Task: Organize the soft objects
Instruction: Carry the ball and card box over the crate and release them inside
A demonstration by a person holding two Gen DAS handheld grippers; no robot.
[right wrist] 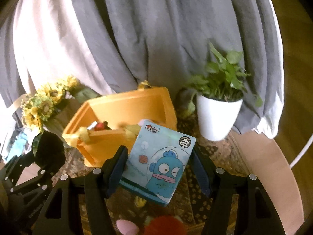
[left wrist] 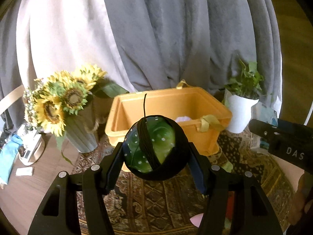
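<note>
The left gripper (left wrist: 156,146) is clamped on a round green pouch (left wrist: 154,143) with white dots and a black band, held up between its fingers; the yellow bin (left wrist: 170,105) stands just ahead of it on the patterned rug (left wrist: 156,193). The pouch looks light and squashy, so a hold across its widest part, as now, seems safest. A thin black cord rises from its top, pointing up and away from the tool.

The right gripper (right wrist: 158,162) grips a pale blue tissue pack (right wrist: 160,160) printed with a cartoon fish. The pack sits tilted between the fingers, its long axis running ahead and slightly left toward the bin. It probably yields under pressure and its film may be slippery, so pinching its two long edges suits it. A white potted plant (right wrist: 217,117) stands ahead to the right.
</note>
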